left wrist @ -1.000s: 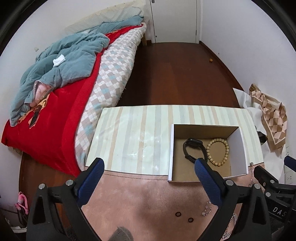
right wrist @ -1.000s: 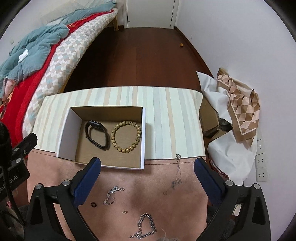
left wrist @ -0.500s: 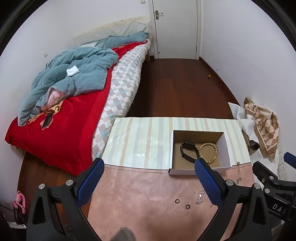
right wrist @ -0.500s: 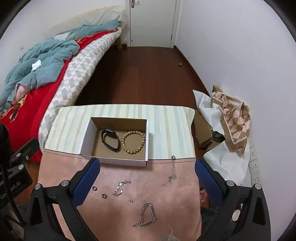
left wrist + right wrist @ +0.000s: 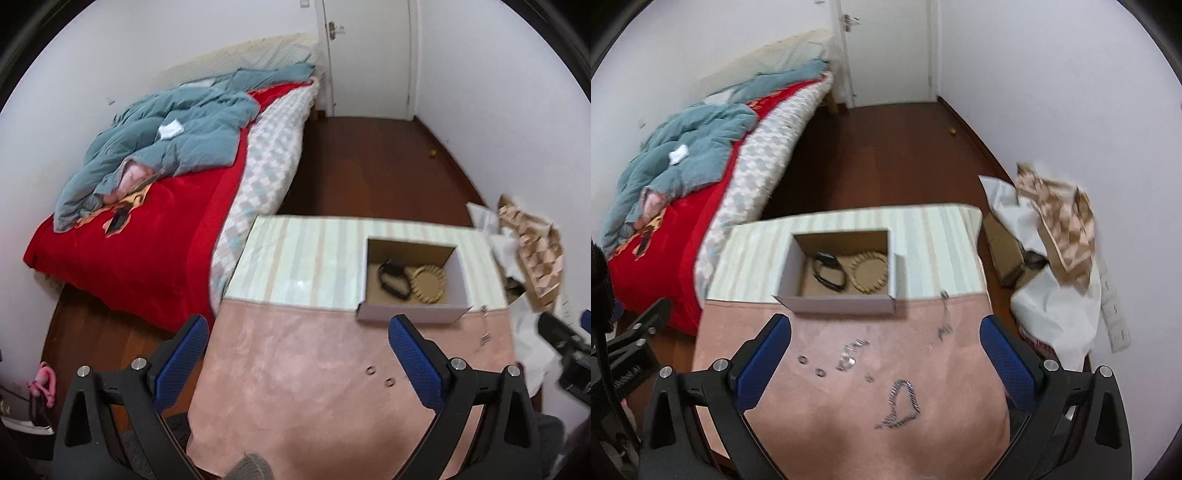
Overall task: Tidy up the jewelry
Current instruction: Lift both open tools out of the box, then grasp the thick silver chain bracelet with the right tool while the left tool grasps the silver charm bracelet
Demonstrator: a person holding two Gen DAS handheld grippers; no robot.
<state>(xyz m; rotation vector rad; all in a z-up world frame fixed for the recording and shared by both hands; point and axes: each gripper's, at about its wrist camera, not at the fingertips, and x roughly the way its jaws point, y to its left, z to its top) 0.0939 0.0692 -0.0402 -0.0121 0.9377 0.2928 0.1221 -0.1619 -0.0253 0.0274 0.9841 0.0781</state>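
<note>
Jaws of both the left gripper (image 5: 297,354) and right gripper (image 5: 886,354) stand wide apart, empty, above the tabletop (image 5: 960,435). Right view: chain bracelet (image 5: 901,404) at 6 o'clock, two small rings (image 5: 811,365) at 8, cardboard box (image 5: 836,304) at 12 holding beaded bracelet (image 5: 868,272). Judgement: chain is light, limp, slippery; pinch a bunched section.

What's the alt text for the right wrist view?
Open right gripper above a pink mat strewn with a silver chain bracelet, two small rings and thin chains. Beyond, a cardboard box holds a black band and beaded bracelet.
</note>
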